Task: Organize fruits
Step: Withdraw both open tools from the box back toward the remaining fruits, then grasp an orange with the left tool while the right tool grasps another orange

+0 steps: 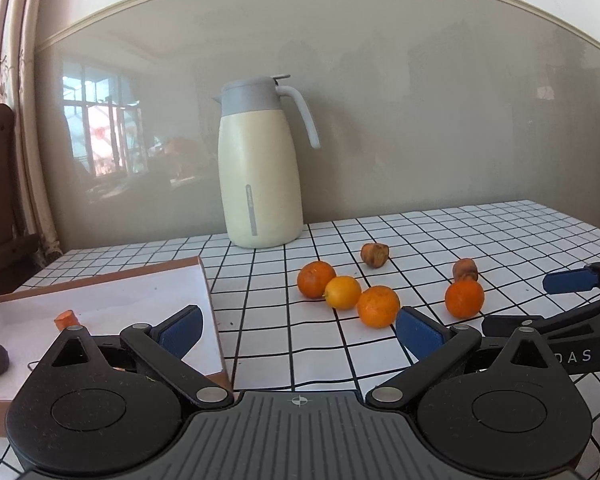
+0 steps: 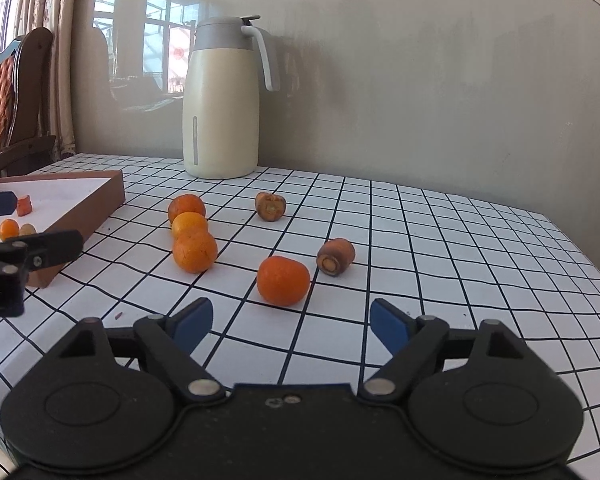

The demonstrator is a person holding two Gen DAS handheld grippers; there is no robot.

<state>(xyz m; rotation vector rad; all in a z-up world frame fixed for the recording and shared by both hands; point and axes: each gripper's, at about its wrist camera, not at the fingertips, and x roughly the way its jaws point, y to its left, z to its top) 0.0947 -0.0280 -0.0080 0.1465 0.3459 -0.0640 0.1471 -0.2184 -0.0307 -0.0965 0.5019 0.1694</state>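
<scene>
Nearest the lens: right gripper [image 2: 291, 322], blue pads spread wide, nothing between them, nothing touched — poised just short of a lone orange [image 2: 283, 281] dead ahead on the checked tablecloth [image 2: 440, 280]. Likely light, firm yet yielding, waxy enough to roll; best taken across its widest middle, pads on opposite sides, with gentle pressure to spare the peel. Beyond and to the right of that fruit, a shrivelled brown piece [image 2: 336, 257]; farther ahead and left, a touching cluster of three oranges [image 2: 192, 236], with another withered piece [image 2: 271, 206] behind. Well off to the left, a shallow cardboard box [image 2: 100, 196] already holding small items, apparently the destination. Left gripper [image 1: 298, 330] likewise wide open and empty, one pad over the box's corner, the other close beside the nearest orange of the cluster — contact not clear. Cream jug [image 2: 220, 108] at the wall, far ahead.
</scene>
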